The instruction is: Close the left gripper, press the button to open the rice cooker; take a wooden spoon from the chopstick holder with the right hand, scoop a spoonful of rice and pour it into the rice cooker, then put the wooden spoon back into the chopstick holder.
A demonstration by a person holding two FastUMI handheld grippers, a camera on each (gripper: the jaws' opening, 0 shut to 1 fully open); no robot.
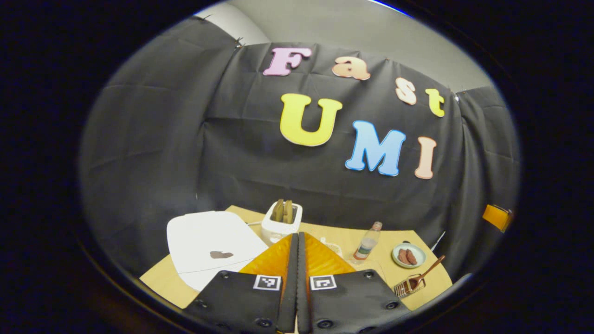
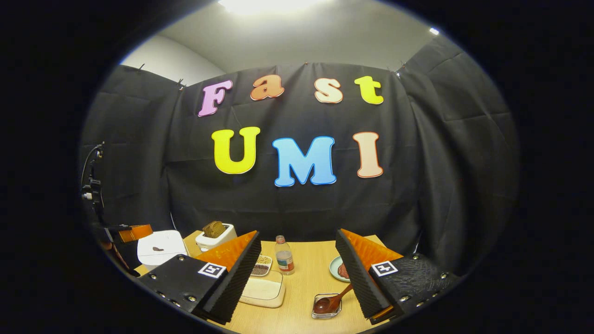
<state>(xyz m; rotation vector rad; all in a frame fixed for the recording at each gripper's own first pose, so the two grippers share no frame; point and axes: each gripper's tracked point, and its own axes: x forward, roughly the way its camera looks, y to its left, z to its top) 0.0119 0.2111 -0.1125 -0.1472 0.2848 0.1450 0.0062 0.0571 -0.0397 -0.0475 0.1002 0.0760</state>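
The wooden table (image 2: 306, 283) stood against black cloth under a pale ceiling. The left gripper (image 1: 297, 250) had its fingers pressed together beside the white rice cooker (image 1: 209, 248). The right gripper (image 2: 297, 260) was spread wide above the wooden spoon (image 2: 332, 301), which lay in the chopstick holder (image 2: 326, 311).

Cloth-walled recording booth (image 2: 297, 204), kitchen tabletop (image 2: 306, 287)

Glossy white rice cooker (image 1: 211, 248), matt wooden table (image 2: 301, 297).
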